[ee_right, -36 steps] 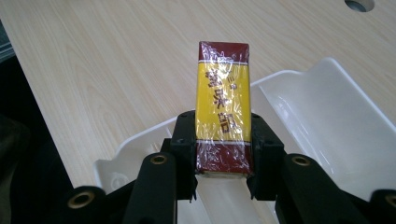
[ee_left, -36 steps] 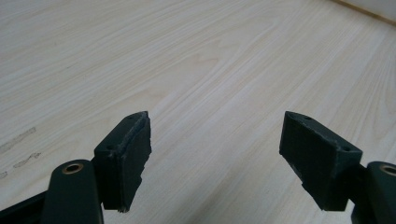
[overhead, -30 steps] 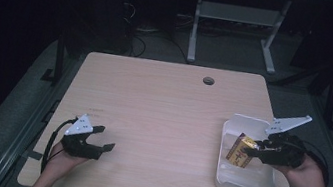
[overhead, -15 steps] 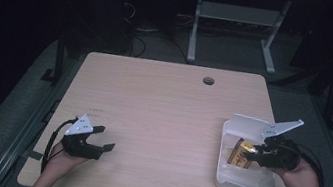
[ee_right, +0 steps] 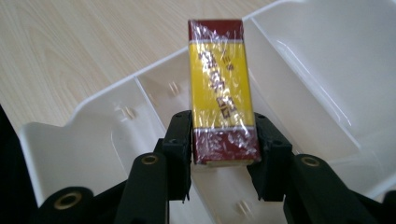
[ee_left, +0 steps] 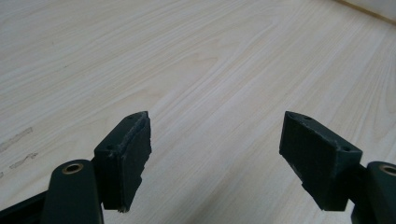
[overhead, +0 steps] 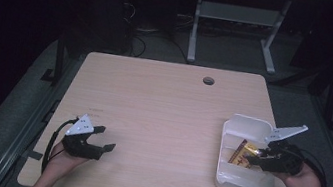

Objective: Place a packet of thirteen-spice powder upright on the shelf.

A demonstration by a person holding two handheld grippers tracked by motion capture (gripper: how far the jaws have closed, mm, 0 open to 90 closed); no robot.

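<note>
We see a pale wooden table [overhead: 160,118] and use it as our landmark. Near its right edge sits a white plastic tray with three compartments [overhead: 245,128]. A small box wrapped in shiny film, yellow in the middle with dark red ends [ee_right: 219,88], is over the middle compartment of that tray. In the high view the box [overhead: 241,153] pokes out to the left of the right gripper [overhead: 258,158].

The right gripper [ee_right: 224,154] has its two black jaws on either side of the near red end of the box. The pads sit right against the box's sides. The jaws have just been opening a little, and the box is between them. We cannot tell if the far end of the box rests on the tray floor or hangs just above it. A hand [overhead: 304,183] at the table's right front corner holds this gripper, and a grey three-cornered plate sticks up from it.

The left gripper [overhead: 104,139] is near the table's front left corner, held by the other hand [overhead: 62,160]. Its jaws stand partly apart, and nothing is between them. In the left gripper view [ee_left: 215,154] we see bare wood between the two black pads [ee_left: 130,154].
</note>
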